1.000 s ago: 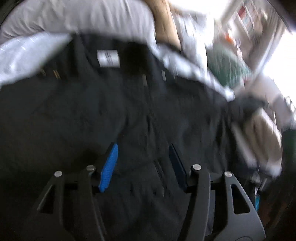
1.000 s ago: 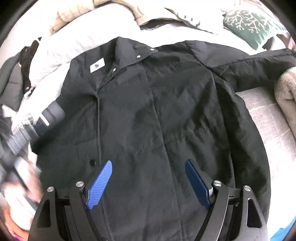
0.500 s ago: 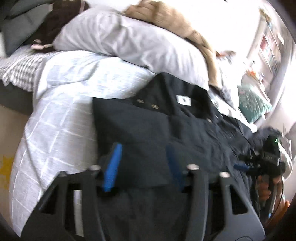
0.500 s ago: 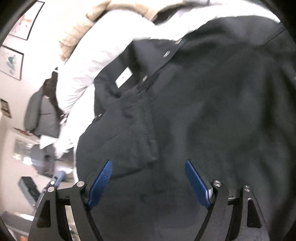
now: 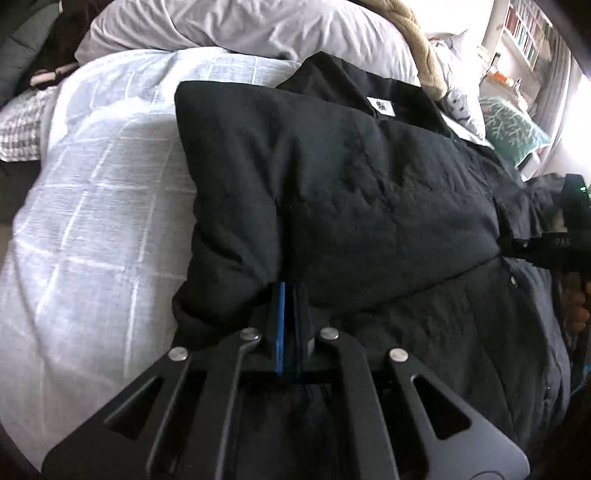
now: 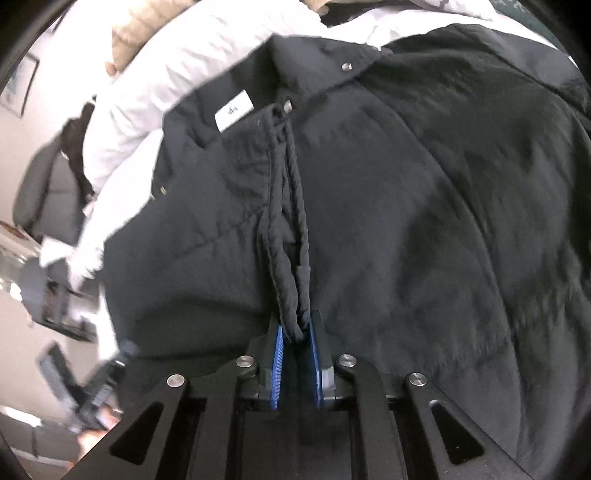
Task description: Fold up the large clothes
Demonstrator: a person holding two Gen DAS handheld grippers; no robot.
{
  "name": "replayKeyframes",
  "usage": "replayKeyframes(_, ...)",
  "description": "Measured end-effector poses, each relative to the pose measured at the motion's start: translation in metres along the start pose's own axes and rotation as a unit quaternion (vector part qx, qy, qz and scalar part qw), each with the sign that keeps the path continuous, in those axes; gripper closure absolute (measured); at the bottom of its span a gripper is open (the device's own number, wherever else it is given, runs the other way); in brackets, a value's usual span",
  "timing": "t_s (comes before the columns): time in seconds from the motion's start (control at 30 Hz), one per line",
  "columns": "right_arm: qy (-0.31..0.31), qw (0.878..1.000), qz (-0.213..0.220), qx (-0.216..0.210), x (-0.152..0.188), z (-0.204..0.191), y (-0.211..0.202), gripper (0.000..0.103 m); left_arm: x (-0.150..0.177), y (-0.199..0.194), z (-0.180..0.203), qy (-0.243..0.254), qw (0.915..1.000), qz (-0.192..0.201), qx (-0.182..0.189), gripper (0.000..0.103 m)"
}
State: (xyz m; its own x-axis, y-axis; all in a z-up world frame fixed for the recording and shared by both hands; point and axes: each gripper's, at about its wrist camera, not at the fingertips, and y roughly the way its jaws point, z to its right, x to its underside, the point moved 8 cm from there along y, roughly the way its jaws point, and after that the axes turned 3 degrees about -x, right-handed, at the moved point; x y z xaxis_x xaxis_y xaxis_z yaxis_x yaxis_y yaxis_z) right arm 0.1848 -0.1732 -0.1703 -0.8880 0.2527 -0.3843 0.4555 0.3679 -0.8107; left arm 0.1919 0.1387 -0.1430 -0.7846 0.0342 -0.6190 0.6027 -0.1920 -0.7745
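A large black jacket (image 5: 351, 192) lies on a bed, collar and white label (image 5: 380, 106) at the far end. Its left side is folded over the body. My left gripper (image 5: 290, 295) is shut on the jacket's folded left edge. In the right wrist view the jacket (image 6: 424, 221) fills the frame, with the label (image 6: 234, 110) at upper left. My right gripper (image 6: 295, 328) is shut on a bunched ridge of the jacket's front placket (image 6: 286, 206). The right gripper also shows at the right edge of the left wrist view (image 5: 565, 236).
A white checked duvet (image 5: 92, 221) covers the bed to the left of the jacket. A grey pillow (image 5: 229, 29), a beige blanket (image 5: 417, 44) and a teal patterned cushion (image 5: 513, 129) lie at the head. Dark clothes (image 6: 40, 192) lie past the bed's left side.
Both grippers were open above the jacket and have now closed on its fabric. The left one moved to the folded left edge, the right one onto the front placket.
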Motion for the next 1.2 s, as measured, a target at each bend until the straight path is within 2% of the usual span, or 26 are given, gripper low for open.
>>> replayKeyframes(0.03,-0.003,1.0,0.003,0.006,0.001,0.0,-0.003,0.085,0.001,-0.005,0.002,0.001,1.0,-0.001,-0.008,0.095)
replayKeyframes(0.1,-0.007,1.0,0.004,0.012,0.004,-0.002,-0.014,0.079,0.005,-0.017,0.01,-0.003,0.9999,-0.011,-0.01,0.086)
replayKeyframes(0.17,-0.017,1.0,0.006,0.013,0.007,-0.004,-0.03,0.069,0.009,-0.032,0.022,-0.004,0.9998,-0.013,0.013,0.074)
replayKeyframes(0.23,-0.03,0.999,0.021,0.014,0.009,-0.006,-0.049,0.051,0.017,-0.051,0.041,0.011,0.9989,-0.004,0.045,0.069)
replayKeyframes(0.33,-0.05,0.998,0.043,0.023,0.017,-0.004,-0.075,0.038,0.038,-0.073,0.065,0.035,0.9967,0.001,0.073,0.062)
replayKeyframes(0.4,-0.06,0.996,0.053,0.038,0.023,0.003,-0.087,0.037,0.06,-0.079,0.078,0.041,0.9946,-0.004,0.096,0.06)
replayKeyframes(0.47,-0.067,0.994,0.063,0.058,0.027,0.016,-0.097,0.036,0.082,-0.075,0.084,0.046,0.9937,-0.016,0.101,0.06)
replayKeyframes(0.5,-0.068,0.993,0.066,0.071,0.029,0.024,-0.1,0.034,0.093,-0.074,0.086,0.05,0.9938,-0.018,0.097,0.06)
replayKeyframes(0.57,-0.067,0.991,0.066,0.098,0.035,0.045,-0.104,0.033,0.109,-0.079,0.089,0.065,0.9942,0.005,0.086,0.06)
replayKeyframes(0.7,-0.054,0.984,0.062,0.16,0.045,0.094,-0.107,0.033,0.12,-0.085,0.099,0.095,0.9934,0.017,0.062,0.06)
replayKeyframes(0.77,-0.042,0.982,0.059,0.172,0.05,0.117,-0.109,0.033,0.124,-0.089,0.1,0.102,0.9934,0.015,0.049,0.06)
replayKeyframes(0.83,-0.039,0.987,0.059,0.148,0.052,0.127,-0.11,0.033,0.117,-0.088,0.103,0.096,0.9946,-0.003,0.04,0.06)
replayKeyframes(0.9,-0.04,0.987,0.058,0.147,0.051,0.125,-0.115,0.033,0.106,-0.092,0.104,0.072,0.9958,-0.027,0.049,0.059)
replayKeyframes(0.93,-0.037,0.987,0.056,0.148,0.05,0.122,-0.119,0.033,0.1,-0.094,0.105,0.059,0.9963,-0.03,0.056,0.054)
replayKeyframes(0.97,-0.036,0.988,0.057,0.142,0.048,0.117,-0.123,0.033,0.089,-0.098,0.107,0.041,0.9969,-0.027,0.062,0.042)
replayKeyframes(1.03,-0.038,0.99,0.071,0.118,0.042,0.104,-0.137,0.032,0.069,-0.106,0.112,0.025,0.9976,-0.015,0.063,0.028)
replayKeyframes(1.13,-0.046,0.987,0.105,0.113,0.028,0.094,-0.163,0.022,0.045,-0.11,0.119,0.017,0.9986,-0.007,0.05,0.02)
replayKeyframes(1.2,-0.045,0.984,0.124,0.117,0.022,0.095,-0.181,0.02,0.029,-0.108,0.122,0.004,0.9994,-0.012,0.033,0.019)
